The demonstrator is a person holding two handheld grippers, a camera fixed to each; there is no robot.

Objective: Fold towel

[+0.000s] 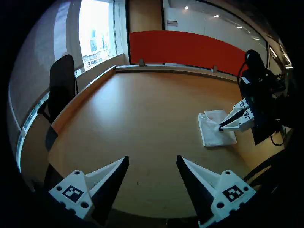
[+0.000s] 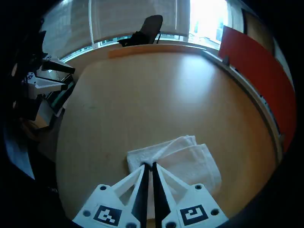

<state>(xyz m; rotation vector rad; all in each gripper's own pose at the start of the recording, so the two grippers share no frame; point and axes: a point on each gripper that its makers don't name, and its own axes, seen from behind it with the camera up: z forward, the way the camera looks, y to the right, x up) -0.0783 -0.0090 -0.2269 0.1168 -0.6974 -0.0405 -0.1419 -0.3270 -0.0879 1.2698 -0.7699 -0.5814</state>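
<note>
A white towel (image 1: pixel 214 131) lies folded into a small rectangle on the wooden table (image 1: pixel 152 102), toward its right side in the left gripper view. The right gripper (image 1: pixel 220 128) comes in from the right with its tips on the towel's near edge. In the right gripper view the towel (image 2: pixel 186 159) lies just ahead, and the right gripper (image 2: pixel 149 164) has its fingers pressed nearly together on the towel's edge. The left gripper (image 1: pixel 152 157) hovers open above bare table (image 2: pixel 152 91), well left of the towel, with nothing between its fingers. It also appears far off as the left gripper (image 2: pixel 71 78).
A black office chair (image 1: pixel 62 83) stands at the table's left edge by the window; the same chair (image 2: pixel 150 26) shows at the far side in the right gripper view. A red partition (image 1: pixel 182 47) runs along the back edge. Dark equipment and cables (image 1: pixel 266 95) sit behind the right gripper.
</note>
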